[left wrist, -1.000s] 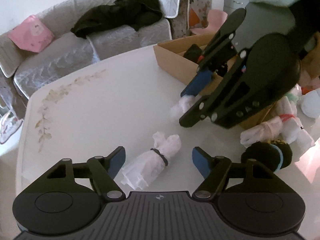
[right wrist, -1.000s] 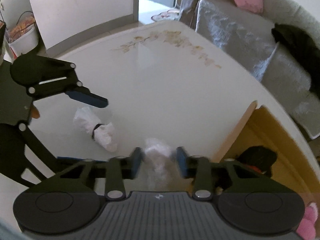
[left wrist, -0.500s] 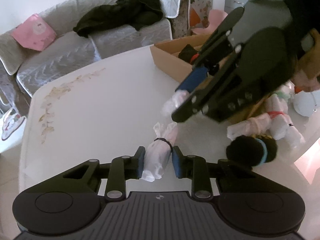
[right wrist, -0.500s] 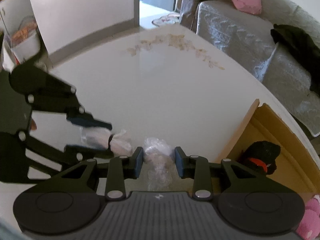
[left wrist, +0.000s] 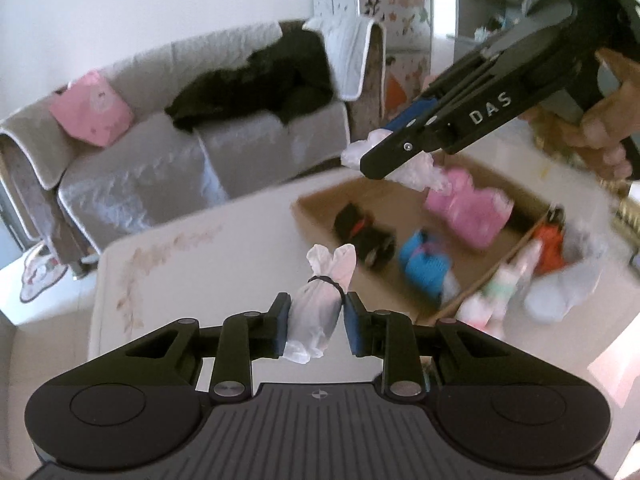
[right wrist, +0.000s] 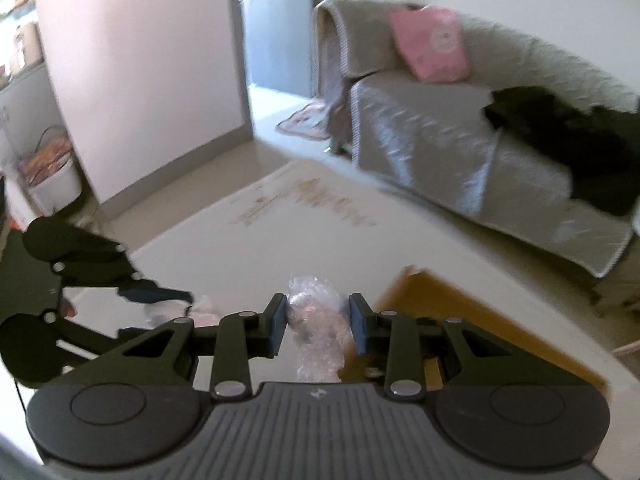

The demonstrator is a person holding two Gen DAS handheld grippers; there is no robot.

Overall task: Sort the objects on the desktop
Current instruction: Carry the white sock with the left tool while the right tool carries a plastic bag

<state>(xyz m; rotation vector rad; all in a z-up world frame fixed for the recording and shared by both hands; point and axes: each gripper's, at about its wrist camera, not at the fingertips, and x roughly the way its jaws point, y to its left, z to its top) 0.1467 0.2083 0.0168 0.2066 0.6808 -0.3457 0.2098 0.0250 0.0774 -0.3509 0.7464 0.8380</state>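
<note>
Above the pale tabletop [left wrist: 224, 248], both grippers now carry a load clear of the surface, where a second earlier the left one hovered wide open over its bundle and the right one sat low beside the box. The left gripper [left wrist: 314, 320] has closed its blue pads on a white plastic-wrapped bundle cinched with a black elastic band [left wrist: 320, 304]; the bundle hangs between the pads with its twisted top pointing away from the camera and its lower end trailing below them. The right gripper [right wrist: 318, 322] is clamped on a crinkled, clear plastic-wrapped bundle [right wrist: 316, 320], which bulges above the pads and droops beneath. Seen from the left wrist, that gripper is raised over the open brown cardboard box [left wrist: 320, 200], held by a person's hand [left wrist: 600, 136].

Both pickups look done, so the carry to the box appears to be the step in hand. Inside the box lie a black roll with a red band [left wrist: 360, 228], a blue item [left wrist: 424, 264] and a pink one [left wrist: 468, 208], all blurred. More wrapped bundles [left wrist: 500, 284] lie just outside its near wall. Thin, slippery wrapping suggests either bundle could slide if the grip loosens.
</note>
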